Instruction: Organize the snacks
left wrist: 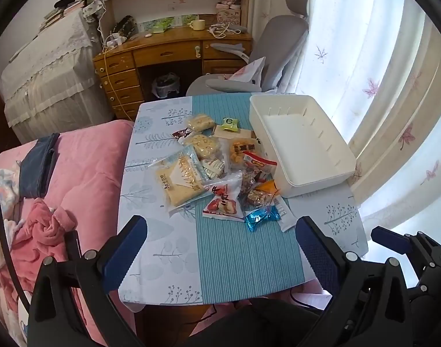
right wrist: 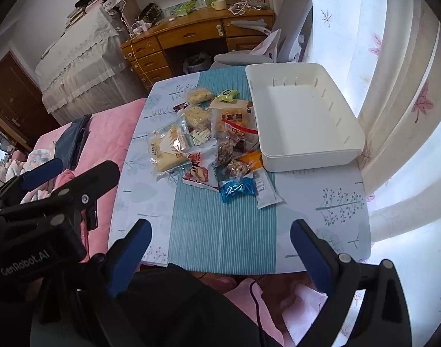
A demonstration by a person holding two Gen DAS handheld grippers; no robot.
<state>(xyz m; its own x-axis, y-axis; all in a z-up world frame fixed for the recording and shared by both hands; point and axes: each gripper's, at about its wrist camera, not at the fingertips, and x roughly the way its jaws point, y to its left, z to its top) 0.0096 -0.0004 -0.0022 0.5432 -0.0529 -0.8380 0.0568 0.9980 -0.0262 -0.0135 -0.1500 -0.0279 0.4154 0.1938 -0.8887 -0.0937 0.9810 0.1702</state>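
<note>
A heap of wrapped snacks (left wrist: 217, 164) lies in the middle of a small table (left wrist: 162, 245), also in the right wrist view (right wrist: 208, 141). It includes a large pale bread pack (left wrist: 181, 180), a red and white pack (left wrist: 223, 202) and a blue candy (left wrist: 260, 217). An empty white bin (left wrist: 304, 144) stands at the table's right, touching the heap; it also shows in the right wrist view (right wrist: 301, 115). My left gripper (left wrist: 221, 228) is open and empty above the table's near edge. My right gripper (right wrist: 220, 231) is open and empty, likewise held short of the heap.
A pink bed (left wrist: 84, 173) borders the table's left side. A grey office chair (left wrist: 266, 55) and a wooden desk (left wrist: 168, 55) stand behind the table. A curtained window (left wrist: 379, 86) runs along the right. The table wears a blue and white cloth (right wrist: 220, 225).
</note>
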